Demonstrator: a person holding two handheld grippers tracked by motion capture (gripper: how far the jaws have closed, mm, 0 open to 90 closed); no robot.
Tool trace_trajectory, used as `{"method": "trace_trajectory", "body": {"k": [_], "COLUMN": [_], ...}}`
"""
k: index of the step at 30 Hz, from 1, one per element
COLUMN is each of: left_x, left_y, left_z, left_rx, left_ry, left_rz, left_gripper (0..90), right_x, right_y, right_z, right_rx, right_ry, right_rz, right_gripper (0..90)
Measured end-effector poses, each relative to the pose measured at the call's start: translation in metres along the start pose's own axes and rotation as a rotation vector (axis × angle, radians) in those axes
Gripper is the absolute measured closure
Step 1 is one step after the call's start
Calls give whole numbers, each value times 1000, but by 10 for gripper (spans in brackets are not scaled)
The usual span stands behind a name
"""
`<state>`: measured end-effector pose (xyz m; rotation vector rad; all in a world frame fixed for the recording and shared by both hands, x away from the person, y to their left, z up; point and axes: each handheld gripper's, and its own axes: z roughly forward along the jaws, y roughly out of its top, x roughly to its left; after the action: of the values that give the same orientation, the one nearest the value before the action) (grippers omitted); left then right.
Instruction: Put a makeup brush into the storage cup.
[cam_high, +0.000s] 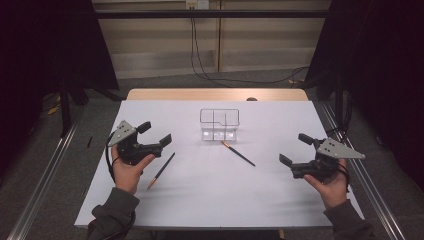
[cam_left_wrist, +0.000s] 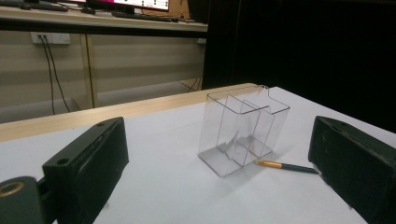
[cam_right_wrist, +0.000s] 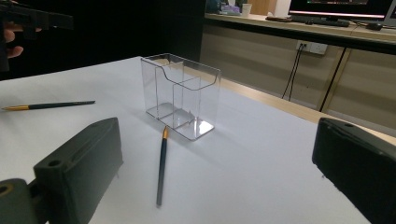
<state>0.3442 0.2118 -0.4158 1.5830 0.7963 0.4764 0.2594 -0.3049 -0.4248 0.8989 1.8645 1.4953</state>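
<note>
A clear plastic holder (cam_high: 219, 125) with several compartments stands upright at the middle of the white table (cam_high: 210, 200). One dark pencil with a gold end (cam_high: 161, 170) lies left of centre, just right of my left gripper (cam_high: 155, 133). A second pencil (cam_high: 239, 153) lies in front of the holder, its gold end near the holder's base. My right gripper (cam_high: 294, 149) hovers at the right, apart from both pencils. Both grippers are open and hold nothing. The right gripper view has the holder (cam_right_wrist: 180, 95), the near pencil (cam_right_wrist: 161, 165) and the far pencil (cam_right_wrist: 49, 105).
A strip of wooden tabletop (cam_high: 215, 94) runs along the far edge behind the white sheet. Metal rails (cam_high: 45, 170) flank the table on the floor. Cables (cam_high: 200, 65) hang down the back wall. In the right gripper view, the other hand and its gripper (cam_right_wrist: 28, 18) sit at top left.
</note>
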Motion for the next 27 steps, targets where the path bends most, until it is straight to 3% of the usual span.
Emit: {"method": "trace_trajectory", "body": {"k": [13,14,26,27], "left_x": [4,5,7,8], "left_y": [0,2,7,8], "left_z": [7,7,13,14], "left_rx": [66,94,212,241], "left_ry": [8,17,45,42], "left_rz": [-17,-14,-13,-16], "left_gripper": [48,48,56,57], "right_x": [-1,-1,-2,-3], "right_y": [-2,-2,-2,-2], "right_z": [-1,-2,-4,-4], "right_rx": [13,6,9,9], "right_ry": [-8,-6,-12,-13], "right_rz": [1,1,2,0], "right_gripper": [11,11,11,11]}}
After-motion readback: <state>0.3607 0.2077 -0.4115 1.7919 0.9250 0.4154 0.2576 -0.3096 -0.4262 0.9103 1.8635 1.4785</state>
